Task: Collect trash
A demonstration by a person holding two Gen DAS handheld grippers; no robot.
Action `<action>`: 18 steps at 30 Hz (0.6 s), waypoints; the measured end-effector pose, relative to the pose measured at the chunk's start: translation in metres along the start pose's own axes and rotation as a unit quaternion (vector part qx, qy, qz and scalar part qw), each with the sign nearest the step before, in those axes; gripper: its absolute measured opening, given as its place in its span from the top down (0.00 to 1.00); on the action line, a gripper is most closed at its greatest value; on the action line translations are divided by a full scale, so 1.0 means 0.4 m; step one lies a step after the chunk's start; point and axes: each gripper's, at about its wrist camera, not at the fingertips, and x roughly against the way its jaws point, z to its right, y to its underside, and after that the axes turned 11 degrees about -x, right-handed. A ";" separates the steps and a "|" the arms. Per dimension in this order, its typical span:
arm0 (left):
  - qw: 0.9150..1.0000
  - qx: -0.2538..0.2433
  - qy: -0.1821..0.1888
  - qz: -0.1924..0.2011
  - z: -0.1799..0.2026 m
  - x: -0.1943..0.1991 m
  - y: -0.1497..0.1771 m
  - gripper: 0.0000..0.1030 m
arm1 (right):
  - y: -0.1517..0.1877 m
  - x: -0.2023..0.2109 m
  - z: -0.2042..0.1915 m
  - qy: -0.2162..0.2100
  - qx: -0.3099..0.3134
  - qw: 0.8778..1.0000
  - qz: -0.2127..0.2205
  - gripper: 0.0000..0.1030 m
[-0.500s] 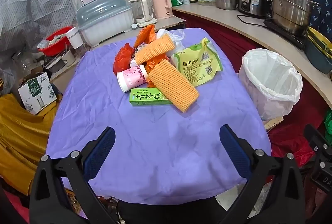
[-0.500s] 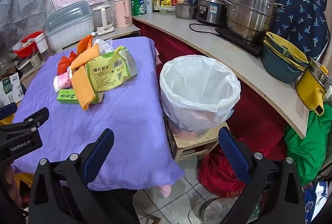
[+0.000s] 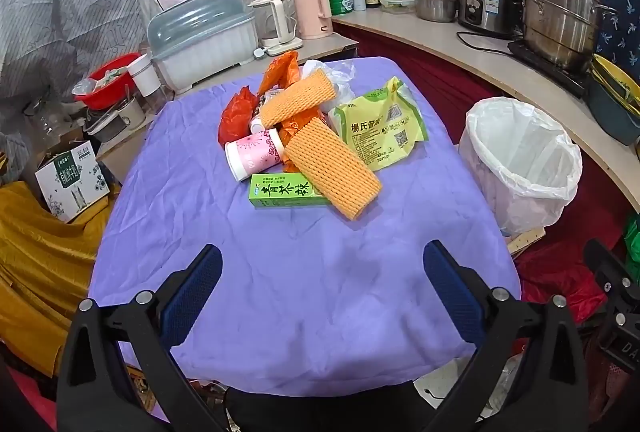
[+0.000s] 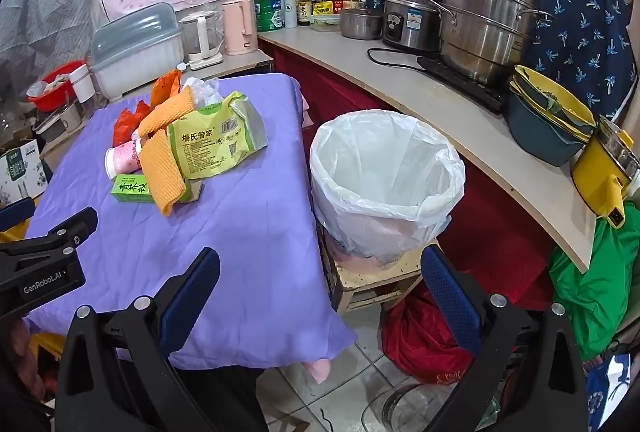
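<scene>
Cramped kitchen corner: purple-covered table [image 3: 304,296], counter with steel pots behind it, lined trash bin [image 4: 386,187] on a low wooden stool just beside the table's right edge.

Change vs half a second ago: none that matters. Both views line up with the previous ones, pile untouched, bin looks empty as far as the liner shows. So still at the start; nothing collected yet.

Trash is one heap, all referenced to the bin: it sits on the table well left of the bin, toward the far end. Green tea box [image 3: 286,191] at the near edge of the heap, orange foam sleeve [image 3: 332,167] lying over its end, pink cup [image 3: 252,155] on its side on the box's far side, yellow-green snack bag [image 3: 380,127] is the piece closest to the bin. Red and orange plastic bags at the back.

Left gripper [image 3: 322,288]: fingers spread wide, nothing between them, hanging over bare cloth short of the heap. Right gripper [image 4: 320,292]: also fully released, empty, aimed at the gap between table edge and bin.

My read: the first pick comes next; the foam sleeve or snack bag are on top and easiest.
</scene>
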 end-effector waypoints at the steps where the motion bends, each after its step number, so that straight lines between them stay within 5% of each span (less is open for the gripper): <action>1: 1.000 0.000 0.000 0.000 0.000 0.002 -0.002 0.07 | 0.000 0.001 0.000 0.000 0.000 1.000 0.000 0.06; 18: 1.000 0.005 0.005 0.008 0.003 0.019 0.007 0.07 | -0.006 0.009 -0.003 0.000 0.000 1.000 0.003 0.06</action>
